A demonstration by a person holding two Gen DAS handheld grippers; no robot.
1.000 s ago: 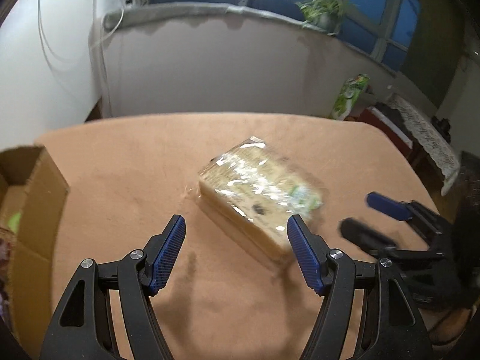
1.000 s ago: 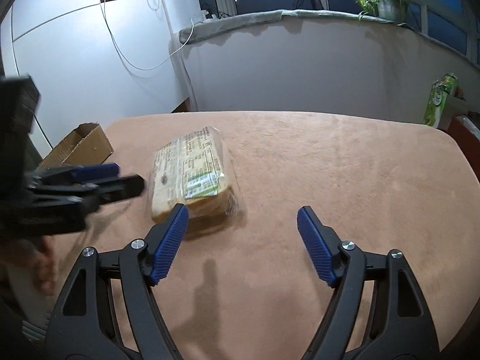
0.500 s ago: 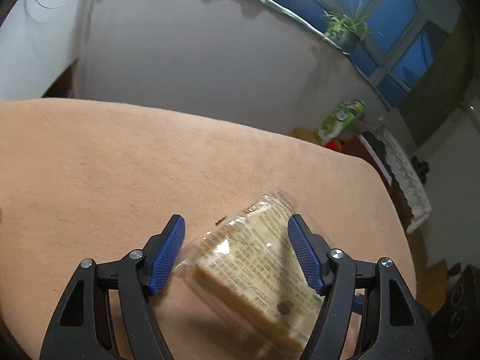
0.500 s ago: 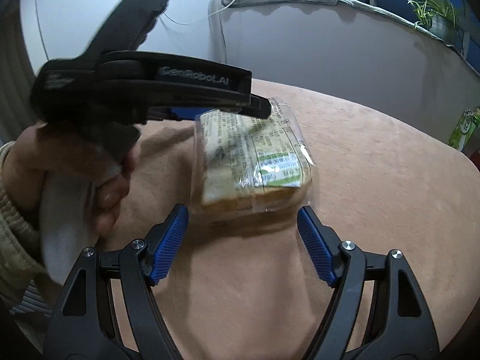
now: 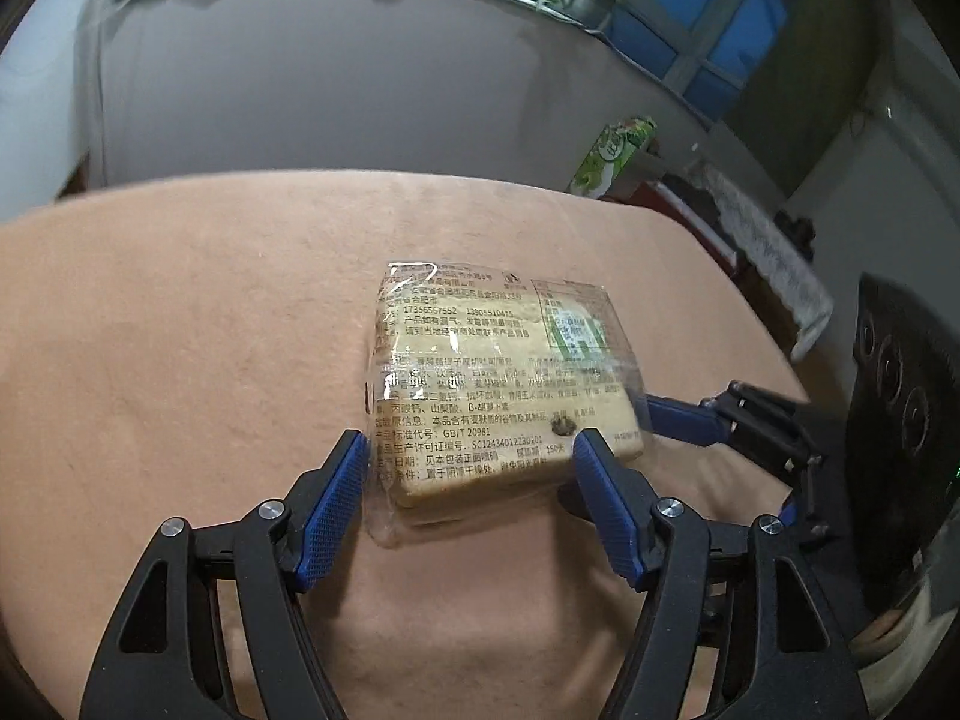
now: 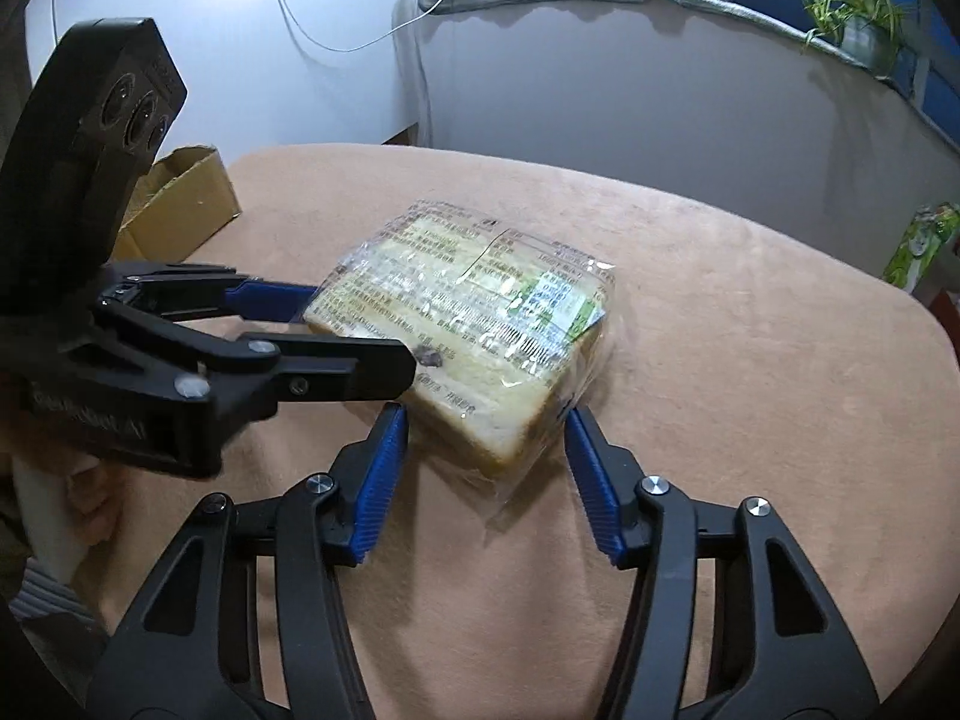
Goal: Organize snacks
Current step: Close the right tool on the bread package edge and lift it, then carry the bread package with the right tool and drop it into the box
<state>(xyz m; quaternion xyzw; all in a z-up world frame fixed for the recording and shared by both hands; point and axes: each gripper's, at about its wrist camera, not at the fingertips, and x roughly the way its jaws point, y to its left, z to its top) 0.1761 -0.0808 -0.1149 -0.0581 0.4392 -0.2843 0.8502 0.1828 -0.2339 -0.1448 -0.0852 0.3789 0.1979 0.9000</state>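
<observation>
A clear-wrapped pack of sliced bread [image 5: 492,372] with printed text and a green label lies on the peach tablecloth [image 5: 180,330]. My left gripper [image 5: 469,441] stands open around the pack's near end, blue pads on either side, not visibly squeezing. In the right wrist view this left gripper [image 6: 360,330] straddles the pack's [image 6: 474,324] left end. My right gripper [image 6: 485,414] has the pack's near corner between its pads, and its jaws are closing; the right pad touches the wrap. One of its blue fingers [image 5: 684,423] shows at the pack's right corner.
An open cardboard box [image 6: 180,204] sits at the table's far left. A green carton [image 5: 612,156] stands beyond the far right edge, near a ledge with a potted plant [image 6: 852,18]. A person's hand [image 6: 60,504] holds the left gripper.
Both grippers have closed in on the bread pack from two sides. The left one now straddles its end; the right one's jaws have narrowed around the near corner.
</observation>
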